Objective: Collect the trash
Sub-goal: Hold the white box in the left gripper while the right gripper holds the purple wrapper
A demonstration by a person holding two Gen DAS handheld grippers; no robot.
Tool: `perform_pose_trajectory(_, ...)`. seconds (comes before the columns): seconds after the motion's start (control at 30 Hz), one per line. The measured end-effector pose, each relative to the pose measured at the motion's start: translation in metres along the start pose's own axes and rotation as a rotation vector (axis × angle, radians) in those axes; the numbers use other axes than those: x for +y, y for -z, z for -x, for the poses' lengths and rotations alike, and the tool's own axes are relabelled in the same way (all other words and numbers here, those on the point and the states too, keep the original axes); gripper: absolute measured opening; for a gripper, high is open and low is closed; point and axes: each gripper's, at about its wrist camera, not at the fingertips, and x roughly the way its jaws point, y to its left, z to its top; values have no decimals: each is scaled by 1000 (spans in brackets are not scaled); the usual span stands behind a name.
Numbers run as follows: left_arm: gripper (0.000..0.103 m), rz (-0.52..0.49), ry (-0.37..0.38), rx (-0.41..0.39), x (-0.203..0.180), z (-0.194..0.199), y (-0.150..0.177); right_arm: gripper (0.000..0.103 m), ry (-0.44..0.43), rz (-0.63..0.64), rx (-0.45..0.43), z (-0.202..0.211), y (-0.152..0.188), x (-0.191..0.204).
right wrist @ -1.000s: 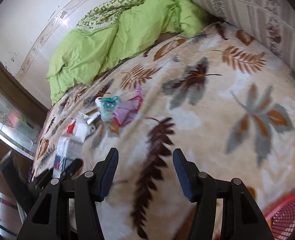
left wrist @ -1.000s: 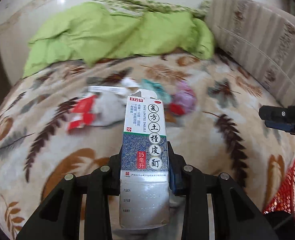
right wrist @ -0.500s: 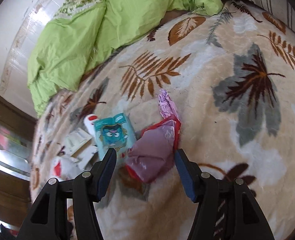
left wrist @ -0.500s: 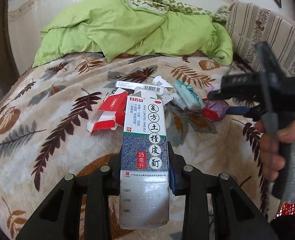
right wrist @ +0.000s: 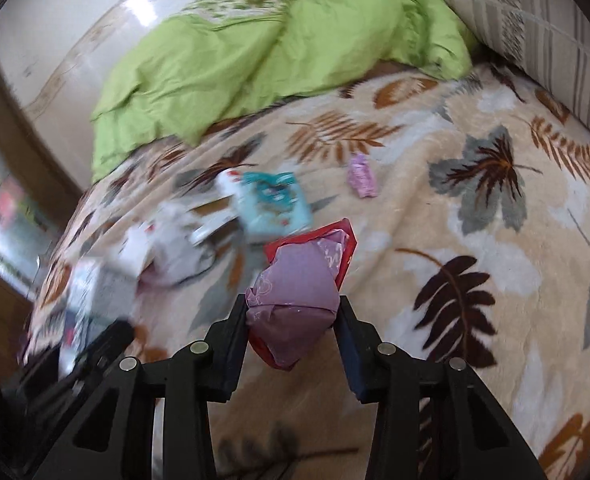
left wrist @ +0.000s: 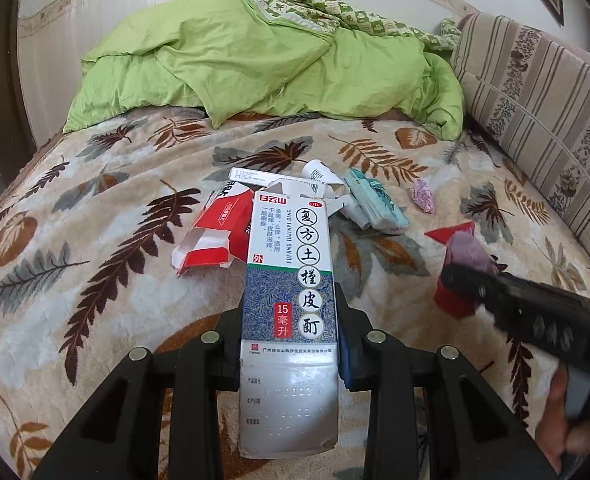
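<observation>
I am looking over a bed covered by a cream blanket (left wrist: 95, 280) printed with brown and grey leaves. My left gripper (left wrist: 289, 320) has its fingers pinching a tall white and blue medicine carton (left wrist: 289, 280) printed with Chinese characters, held upright between them above the blanket. Just beyond the carton's top lies the remaining trash: a torn red and white box (left wrist: 211, 236) to the carton's left, crumpled white packaging (left wrist: 323, 178) behind it, and a teal packet (left wrist: 375, 204) to its right, all close together on the blanket. A small pink wrapper (left wrist: 423, 196) lies alone, further right of the carton and apart from the pile.

My right gripper (right wrist: 293, 320) has its fingers pinching a purple and red wrapper (right wrist: 295, 292), which bulges between them and is lifted clear of the blanket. In the left wrist view the same wrapper (left wrist: 465, 264) appears to the right of the carton, gripped at the tip of the dark right gripper (left wrist: 467, 280), with part of my right hand (left wrist: 555, 420) at the frame's lower right edge. In the right wrist view the teal packet (right wrist: 271, 204) and small pink wrapper (right wrist: 362, 176) lie beyond the held wrapper; the rest of the pile is blurred.

A rumpled green duvet (left wrist: 255, 64) is heaped at the far end of the bed, beyond the carton, and a striped cushion (left wrist: 535, 92) stands along the right side
</observation>
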Motion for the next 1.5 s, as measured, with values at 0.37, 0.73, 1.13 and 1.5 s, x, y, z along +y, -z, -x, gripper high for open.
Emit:
perform_pose_trajectory(0.37, 32, 6, -50, -9, 11, 0, 3, 44, 30, 96, -43, -6, -4, 11)
perform_pose_trajectory(0.73, 32, -23, -58, -18, 6, -2, 3, 44, 10, 121, -48, -6, -2, 19)
perform_pose_trajectory(1.13, 32, -51, -65, -26, -3, -1, 6, 44, 8, 113, -58, -4, -3, 19)
perform_pose_trajectory(1.5, 32, -57, -63, -28, -5, -1, 6, 44, 10, 110, -60, -3, -3, 18)
